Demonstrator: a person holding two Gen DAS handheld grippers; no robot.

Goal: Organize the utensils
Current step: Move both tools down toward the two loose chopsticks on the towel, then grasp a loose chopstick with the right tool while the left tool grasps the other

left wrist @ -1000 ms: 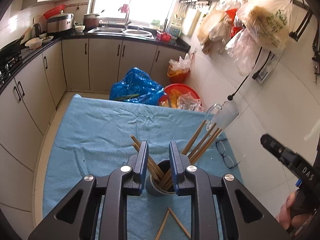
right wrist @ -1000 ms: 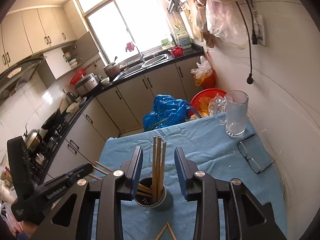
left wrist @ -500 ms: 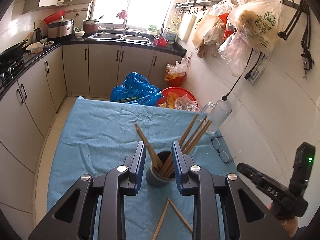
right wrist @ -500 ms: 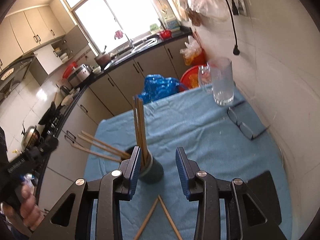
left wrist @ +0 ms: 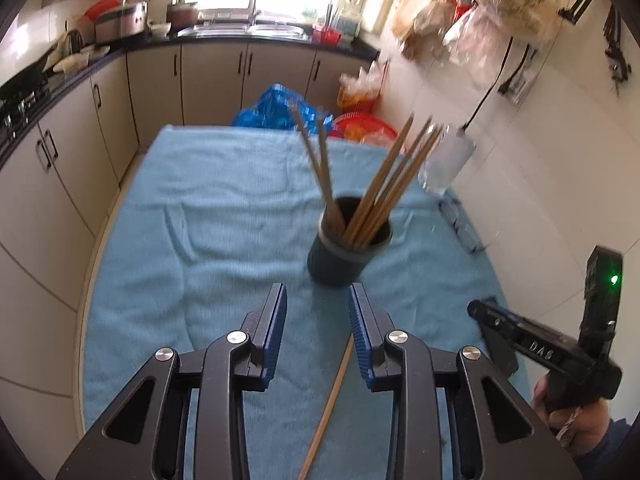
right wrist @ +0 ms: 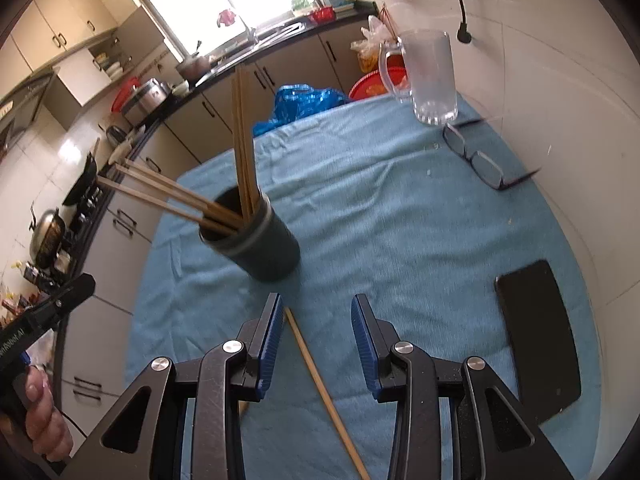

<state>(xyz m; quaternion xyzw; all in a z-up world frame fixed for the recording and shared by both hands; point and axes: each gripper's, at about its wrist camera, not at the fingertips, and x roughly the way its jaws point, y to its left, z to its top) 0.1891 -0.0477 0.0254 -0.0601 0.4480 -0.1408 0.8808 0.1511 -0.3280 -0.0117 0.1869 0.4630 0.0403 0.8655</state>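
Left gripper (left wrist: 317, 322): my jaws parted, empty, above a loose chopstick (left wrist: 328, 400).
Right gripper (right wrist: 317, 334): parted, empty, straddling another chopstick (right wrist: 320, 384).
Holder (right wrist: 262, 240): upright, collecting chopsticks.

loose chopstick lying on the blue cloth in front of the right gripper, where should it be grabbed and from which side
Probably mid-shaft, from straight above. The chopstick lies flat on the cloth, slanting from beside the right gripper's left finger toward the near edge, so the open jaws should turn across its length and close on its thin sides. Its upper end sits clear of the holder.
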